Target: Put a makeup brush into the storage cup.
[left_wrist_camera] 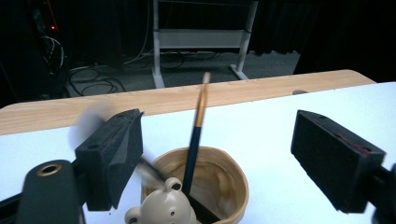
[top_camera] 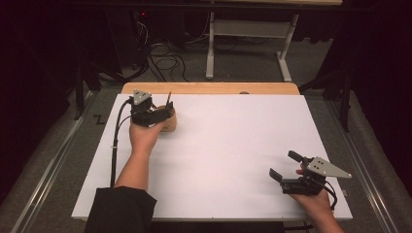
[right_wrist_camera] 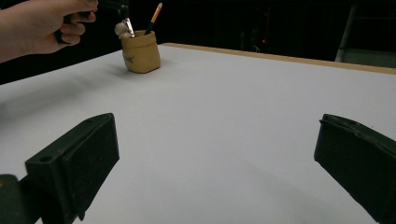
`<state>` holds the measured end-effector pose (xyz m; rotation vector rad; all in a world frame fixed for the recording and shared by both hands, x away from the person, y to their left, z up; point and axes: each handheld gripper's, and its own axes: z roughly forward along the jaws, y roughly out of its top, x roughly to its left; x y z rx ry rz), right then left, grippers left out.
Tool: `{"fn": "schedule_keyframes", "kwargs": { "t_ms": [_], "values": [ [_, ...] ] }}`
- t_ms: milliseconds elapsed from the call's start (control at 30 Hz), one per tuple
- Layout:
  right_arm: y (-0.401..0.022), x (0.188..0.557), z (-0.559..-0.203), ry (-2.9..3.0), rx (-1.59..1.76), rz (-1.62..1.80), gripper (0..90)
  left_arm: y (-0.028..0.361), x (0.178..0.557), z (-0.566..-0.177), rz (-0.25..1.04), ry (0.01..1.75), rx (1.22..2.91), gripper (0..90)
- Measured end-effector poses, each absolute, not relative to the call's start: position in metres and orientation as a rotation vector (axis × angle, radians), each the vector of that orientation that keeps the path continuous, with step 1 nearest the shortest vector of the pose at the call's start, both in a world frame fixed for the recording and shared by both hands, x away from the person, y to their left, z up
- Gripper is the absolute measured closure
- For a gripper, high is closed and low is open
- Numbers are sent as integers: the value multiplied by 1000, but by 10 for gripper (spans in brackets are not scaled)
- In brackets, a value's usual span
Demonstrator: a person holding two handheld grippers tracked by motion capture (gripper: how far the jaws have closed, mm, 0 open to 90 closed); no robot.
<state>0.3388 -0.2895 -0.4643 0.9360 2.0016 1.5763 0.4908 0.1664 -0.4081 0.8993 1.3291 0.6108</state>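
The jaws of the left gripper (left_wrist_camera: 215,154) stand wide apart, just above the cup (left_wrist_camera: 219,186), and they hold nothing. A brush (left_wrist_camera: 196,130) stands between them but the pads do not touch it. It leans in the cup with its thin end up, so I think it is let go on purpose, to rest there. A second thing lies in the cup too, blurred, so I cannot say what it is. A little bear (left_wrist_camera: 163,207) sits on the near rim of the cup.

The cup is tan and round. It stands at the far left of the white counter (top_camera: 233,145), close to the wooden edge.

The jaws of the right gripper (top_camera: 286,167) are also wide open and empty. That gripper waits at the near right, well apart from the cup, likely because it has no job here.
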Motion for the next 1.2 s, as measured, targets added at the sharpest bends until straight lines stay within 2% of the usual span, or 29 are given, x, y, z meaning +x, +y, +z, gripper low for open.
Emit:
{"fn": "schedule_keyframes", "kwargs": {
  "t_ms": [300,833,1200],
  "values": [
    [-289,339,-465,2004,933,1570,4,169,480,-399,600,1296,906,133],
    [-284,339,-464,2011,918,1556,4,177,429,-408,579,1285,964,7],
    [-284,340,-464,2008,925,1549,4,186,382,-410,533,1253,972,6]
  ]
}}
